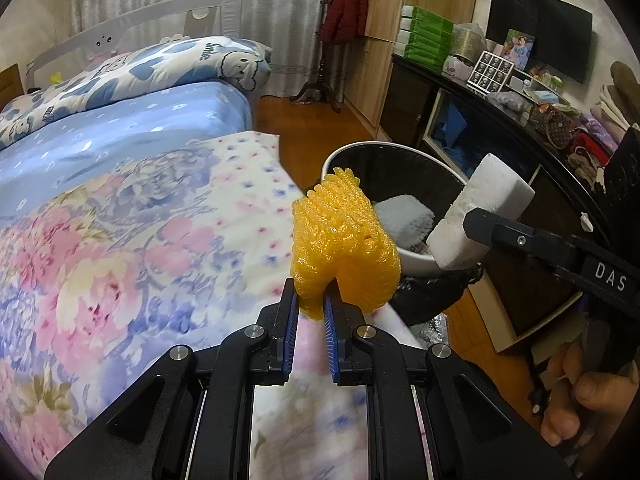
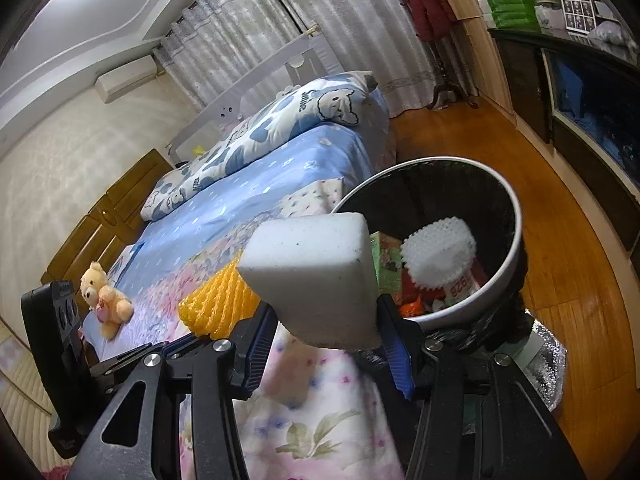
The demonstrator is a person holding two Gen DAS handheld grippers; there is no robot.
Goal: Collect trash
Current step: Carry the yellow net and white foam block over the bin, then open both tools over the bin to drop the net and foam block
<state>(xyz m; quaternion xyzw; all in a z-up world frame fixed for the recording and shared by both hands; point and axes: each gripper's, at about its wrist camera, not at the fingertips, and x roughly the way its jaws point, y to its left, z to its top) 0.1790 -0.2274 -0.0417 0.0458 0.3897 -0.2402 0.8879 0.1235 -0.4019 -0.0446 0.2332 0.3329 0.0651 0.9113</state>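
Two items of trash, both held. Left wrist view: left hand-held gripper (image 1: 311, 300) pinches orange foam netting (image 1: 344, 248) over floral bed quilt (image 1: 120, 240), just near of black-lined bin (image 1: 400, 168). Right wrist view: right hand-held gripper (image 2: 328, 340) clamps white foam block (image 2: 316, 272) left of bin (image 2: 516, 216); white netting (image 2: 440, 252) inside.

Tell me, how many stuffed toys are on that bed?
1: a teddy bear sitting on the bed, near the wooden headboard. Others may be hidden behind the bedding or outside the pictures.
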